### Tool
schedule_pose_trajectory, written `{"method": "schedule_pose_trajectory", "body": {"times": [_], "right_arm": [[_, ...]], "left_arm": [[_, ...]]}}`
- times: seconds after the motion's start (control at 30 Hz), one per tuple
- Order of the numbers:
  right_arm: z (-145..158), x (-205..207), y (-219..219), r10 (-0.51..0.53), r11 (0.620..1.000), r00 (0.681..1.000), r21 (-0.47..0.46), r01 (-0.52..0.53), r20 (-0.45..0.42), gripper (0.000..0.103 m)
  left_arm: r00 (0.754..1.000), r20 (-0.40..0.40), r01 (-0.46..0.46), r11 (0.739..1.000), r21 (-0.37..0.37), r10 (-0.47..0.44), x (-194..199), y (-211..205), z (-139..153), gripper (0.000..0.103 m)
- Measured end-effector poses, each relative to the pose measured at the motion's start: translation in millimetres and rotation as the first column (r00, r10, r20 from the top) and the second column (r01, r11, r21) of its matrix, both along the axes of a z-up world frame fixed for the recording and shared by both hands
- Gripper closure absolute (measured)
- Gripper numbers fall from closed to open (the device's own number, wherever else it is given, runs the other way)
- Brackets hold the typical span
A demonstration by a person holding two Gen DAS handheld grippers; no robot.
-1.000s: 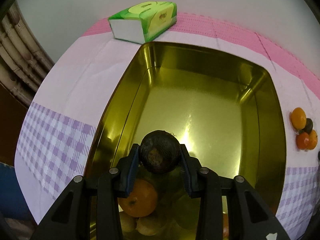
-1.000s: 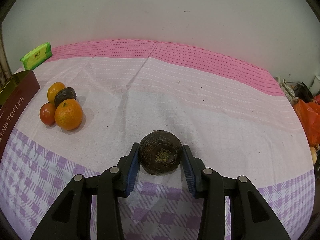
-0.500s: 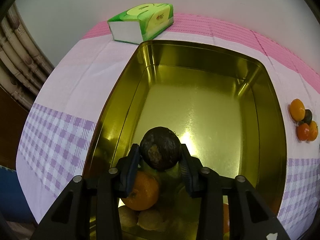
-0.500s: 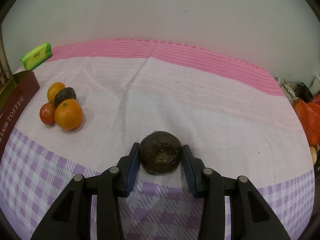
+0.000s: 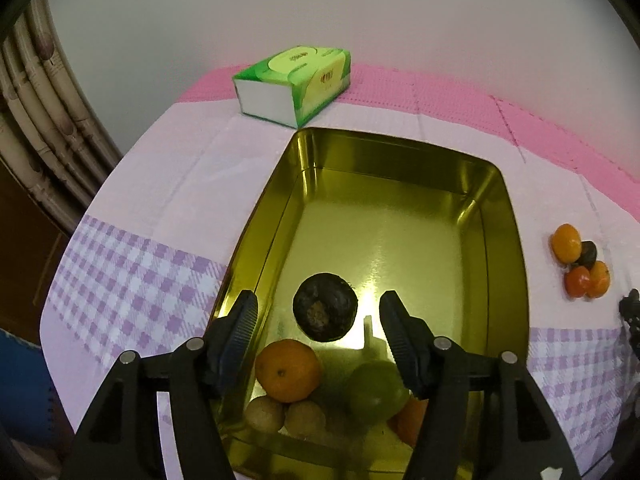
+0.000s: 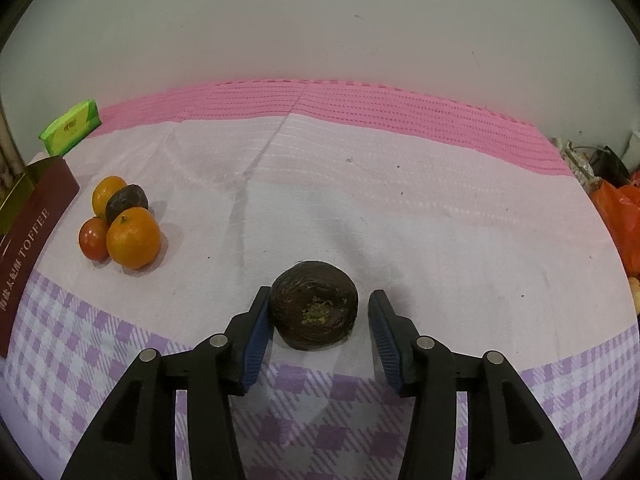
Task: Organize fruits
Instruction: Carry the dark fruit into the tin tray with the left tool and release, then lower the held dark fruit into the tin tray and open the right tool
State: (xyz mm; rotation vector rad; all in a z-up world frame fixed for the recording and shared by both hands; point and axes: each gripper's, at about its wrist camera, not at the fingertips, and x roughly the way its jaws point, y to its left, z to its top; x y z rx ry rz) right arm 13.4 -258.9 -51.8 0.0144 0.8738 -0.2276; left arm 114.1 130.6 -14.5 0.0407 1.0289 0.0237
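Fruits first: my left claw (image 5: 318,322) is opening, its pads clear of the dark round wrinkled fruit (image 5: 325,306) inside the gold metal tin (image 5: 516,256); my right claw (image 6: 318,322) is opening around another dark fruit (image 6: 314,311) on the desk (image 6: 400,208), left pad touching.

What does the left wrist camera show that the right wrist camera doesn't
Only the left wrist view shows the inside of the gold tin: a dark fruit lying free between the opening jaws of the left gripper, an orange, and a green fruit. Only the right wrist view shows the right gripper, jaws opening around a second dark fruit on the cloth. Both show the green tissue pack and the fruit cluster beside the tin.
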Motion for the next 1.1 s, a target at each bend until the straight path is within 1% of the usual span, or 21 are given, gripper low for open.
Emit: {"method": "schedule_pose_trajectory", "body": {"times": [0.13, 0.2, 0.23, 0.27, 0.33, 0.4, 0.47, 0.57, 0.7, 0.8, 0.83, 0.9, 1.03, 1.1], "right_arm": [[0.8, 0.9, 0.4, 0.002, 1.000, 1.000, -0.007, -0.002, 0.000, 0.054], [1.5, 1.2, 1.1, 0.007, 1.000, 1.000, -0.007, -0.007, -0.005, 0.056], [1.8, 1.8, 2.4, 0.012, 1.000, 1.000, -0.010, -0.012, -0.008, 0.059], [2.3, 2.6, 4.3, 0.017, 1.000, 1.000, -0.018, -0.017, -0.014, 0.061], [2.8, 3.6, 7.8, 0.021, 0.999, 1.000, -0.040, -0.022, -0.021, 0.061], [3.4, 4.8, 9.0, 0.019, 0.999, 0.999, -0.046, -0.021, -0.028, 0.061], [5.3, 6.7, 10.7, 0.015, 0.999, 0.999, -0.045, -0.017, -0.036, 0.062], [14.5, 8.7, 17.3, 0.011, 0.997, 1.000, -0.073, -0.013, -0.027, 0.062], [36.7, 11.0, 28.2, 0.026, 0.999, 1.000, -0.040, -0.025, 0.014, 0.062], [53.8, 14.0, 47.6, 0.075, 0.997, 0.996, -0.005, -0.075, 0.044, 0.062], [58.1, 15.9, 56.9, 0.098, 0.995, 0.994, 0.003, -0.098, 0.050, 0.062], [64.4, 18.3, 78.6, 0.151, 0.988, 0.987, 0.032, -0.153, 0.060, 0.062], [69.1, 24.1, 132.4, 0.268, 0.959, 0.961, 0.073, -0.273, 0.066, 0.062], [70.3, 30.2, 161.7, 0.331, 0.938, 0.941, 0.090, -0.336, 0.063, 0.062]], "left_arm": [[1.000, 0.020, -0.023, 1.000, -0.007, 0.023, -6.3, 6.4, 5.1, 0.043], [0.998, 0.037, -0.045, 0.999, 0.004, 0.045, -9.6, 10.2, 7.3, 0.043], [0.998, 0.042, -0.054, 0.998, 0.007, 0.054, -10.1, 12.7, 7.4, 0.042], [0.997, 0.049, -0.061, 0.998, 0.001, 0.061, -11.8, 15.6, 8.9, 0.041], [0.995, 0.064, -0.076, 0.997, -0.008, 0.077, -14.7, 20.9, 11.4, 0.035], [0.993, 0.079, -0.090, 0.996, -0.018, 0.091, -18.2, 25.9, 14.1, 0.033], [0.993, 0.067, -0.099, 0.995, -0.019, 0.100, -20.1, 30.7, 15.8, 0.032], [0.993, 0.052, -0.106, 0.994, -0.019, 0.107, -23.8, 35.8, 17.8, 0.031], [0.990, 0.075, -0.120, 0.993, 0.016, 0.119, -32.8, 42.0, 28.4, 0.029], [0.983, 0.109, -0.158, 0.986, 0.053, 0.151, -40.3, 48.3, 36.6, 0.027], [0.978, 0.115, -0.184, 0.981, 0.058, 0.177, -42.2, 50.7, 38.3, 0.026], [0.973, 0.120, -0.204, 0.978, 0.053, 0.196, -48.2, 58.1, 40.9, 0.026], [0.965, 0.113, -0.243, 0.969, 0.046, 0.236, -62.3, 71.7, 40.1, 0.024], [0.959, 0.104, -0.271, 0.962, 0.045, 0.265, -65.9, 79.4, 37.8, 0.023]]}}
